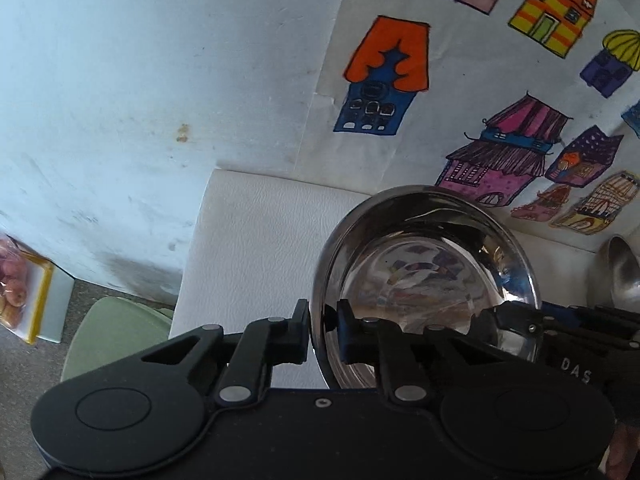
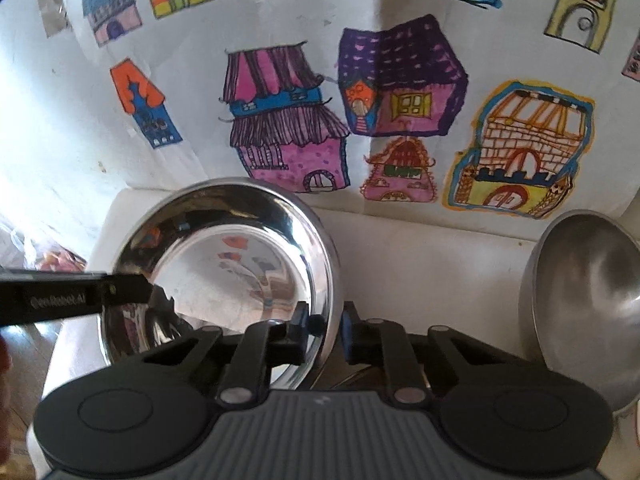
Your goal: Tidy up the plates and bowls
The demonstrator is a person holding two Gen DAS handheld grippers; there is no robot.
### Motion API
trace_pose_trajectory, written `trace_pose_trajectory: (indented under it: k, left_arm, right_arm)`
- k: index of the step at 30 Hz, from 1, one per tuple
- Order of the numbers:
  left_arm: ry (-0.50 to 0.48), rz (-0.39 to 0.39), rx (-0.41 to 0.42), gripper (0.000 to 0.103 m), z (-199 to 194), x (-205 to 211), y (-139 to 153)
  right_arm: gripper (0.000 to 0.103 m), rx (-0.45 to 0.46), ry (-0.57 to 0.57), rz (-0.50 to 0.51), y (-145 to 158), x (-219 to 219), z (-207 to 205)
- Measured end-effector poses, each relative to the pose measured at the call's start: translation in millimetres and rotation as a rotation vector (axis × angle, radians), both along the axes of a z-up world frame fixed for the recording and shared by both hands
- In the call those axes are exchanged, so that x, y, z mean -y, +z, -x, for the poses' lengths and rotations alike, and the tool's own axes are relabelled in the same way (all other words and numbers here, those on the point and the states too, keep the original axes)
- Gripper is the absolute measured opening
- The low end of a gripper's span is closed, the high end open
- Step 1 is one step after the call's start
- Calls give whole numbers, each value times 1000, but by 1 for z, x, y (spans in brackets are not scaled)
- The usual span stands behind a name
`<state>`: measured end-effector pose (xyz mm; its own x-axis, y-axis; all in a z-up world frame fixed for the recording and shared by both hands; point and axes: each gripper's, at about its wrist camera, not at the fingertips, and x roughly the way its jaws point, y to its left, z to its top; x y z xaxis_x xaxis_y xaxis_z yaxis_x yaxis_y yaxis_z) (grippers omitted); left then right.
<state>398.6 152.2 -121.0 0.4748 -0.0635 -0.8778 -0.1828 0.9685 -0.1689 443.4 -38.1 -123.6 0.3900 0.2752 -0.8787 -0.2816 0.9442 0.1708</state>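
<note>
A shiny steel bowl [image 1: 424, 272] rests on a white padded surface [image 1: 248, 240]. My left gripper [image 1: 323, 334] is shut on its left rim, one pad outside the wall and one inside. In the right wrist view the same steel bowl [image 2: 224, 256] has its right rim pinched by my right gripper [image 2: 326, 332], which is shut on it. The left gripper [image 2: 144, 288] reaches in from the left edge of that view. The right gripper [image 1: 508, 316] shows at the bowl's far side in the left wrist view. A dull grey metal bowl [image 2: 588, 304] stands to the right, apart from the shiny one.
The wall behind carries paper drawings of colourful houses [image 2: 288, 128]. Left of the white surface, lower down, are a pale green seat [image 1: 112, 328] and a clear bag of reddish items [image 1: 16, 284]. The grey bowl [image 1: 620, 276] sits by the right edge.
</note>
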Motion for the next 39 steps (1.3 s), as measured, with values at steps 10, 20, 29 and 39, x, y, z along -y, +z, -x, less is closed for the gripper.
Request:
trace_pose_trajectory:
  k: [10,20,29,39]
  left_arm:
    - [-1,26,45,14,34,-6,35]
    - [-69,28,5,15,103,18,50]
    - [-146,15,-91,16,163,44,38]
    - [-196,-60,-143,19,179,61,26]
  right_arm:
    - [13,27,17,-74,44,21,30]
    - [13,-26,39,-109,75,52,91]
    - [15,-130,81,-85,94,80,153]
    - [16,-212,86,-63,82,83,189]
